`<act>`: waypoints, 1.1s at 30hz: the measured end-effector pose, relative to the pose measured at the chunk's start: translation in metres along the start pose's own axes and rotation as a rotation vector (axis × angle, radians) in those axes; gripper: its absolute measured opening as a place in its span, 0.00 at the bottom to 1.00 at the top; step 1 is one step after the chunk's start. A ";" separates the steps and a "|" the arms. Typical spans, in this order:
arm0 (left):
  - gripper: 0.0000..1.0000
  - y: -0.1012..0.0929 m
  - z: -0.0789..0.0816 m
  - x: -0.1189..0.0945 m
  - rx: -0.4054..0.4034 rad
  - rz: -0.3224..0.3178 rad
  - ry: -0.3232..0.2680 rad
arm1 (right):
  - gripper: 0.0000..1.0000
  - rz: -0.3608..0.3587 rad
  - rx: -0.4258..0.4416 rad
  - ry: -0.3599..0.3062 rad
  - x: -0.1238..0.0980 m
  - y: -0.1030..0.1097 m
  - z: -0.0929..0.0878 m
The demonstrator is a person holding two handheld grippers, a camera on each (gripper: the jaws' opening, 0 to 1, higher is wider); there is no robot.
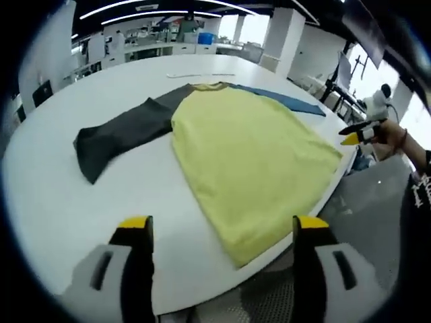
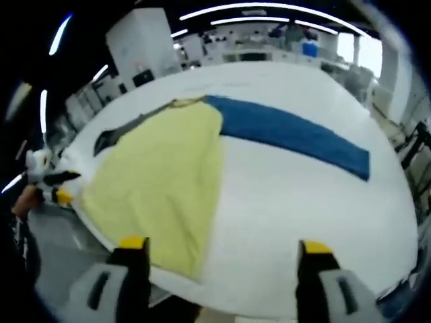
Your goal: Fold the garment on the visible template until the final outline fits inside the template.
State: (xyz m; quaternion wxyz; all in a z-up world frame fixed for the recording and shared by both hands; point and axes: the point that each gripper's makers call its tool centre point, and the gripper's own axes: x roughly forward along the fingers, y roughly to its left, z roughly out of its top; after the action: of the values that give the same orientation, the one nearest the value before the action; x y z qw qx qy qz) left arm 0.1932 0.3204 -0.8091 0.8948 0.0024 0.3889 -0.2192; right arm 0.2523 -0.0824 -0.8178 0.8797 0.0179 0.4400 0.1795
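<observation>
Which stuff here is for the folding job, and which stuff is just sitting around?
For the job:
- the shirt, yellow body with a dark grey sleeve and a blue sleeve
- the white table it lies on
- the left tongs and right tongs, both open

Just around:
- desks and shelves far behind
- a white pillar

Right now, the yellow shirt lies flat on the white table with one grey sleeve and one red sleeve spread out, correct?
Not quite. The shirt does lie flat on the table with a grey sleeve spread out, but the other sleeve is blue, not red. The right gripper view shows it best.
</observation>
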 end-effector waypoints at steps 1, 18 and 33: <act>0.84 -0.002 0.002 -0.001 0.003 -0.002 -0.010 | 0.92 -0.004 0.007 -0.025 0.000 -0.007 0.006; 0.99 -0.003 0.021 -0.003 0.031 0.013 -0.065 | 0.92 -0.171 0.061 -0.159 0.002 -0.109 0.063; 0.99 0.000 0.026 -0.006 0.028 0.023 -0.100 | 0.66 -0.315 0.139 -0.204 0.020 -0.177 0.092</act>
State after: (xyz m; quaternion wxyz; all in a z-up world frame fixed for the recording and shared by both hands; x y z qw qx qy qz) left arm 0.2075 0.3179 -0.7868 0.9155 0.0086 0.3403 -0.2142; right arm 0.3882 -0.2291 -0.8100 0.9335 0.0277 0.3573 0.0059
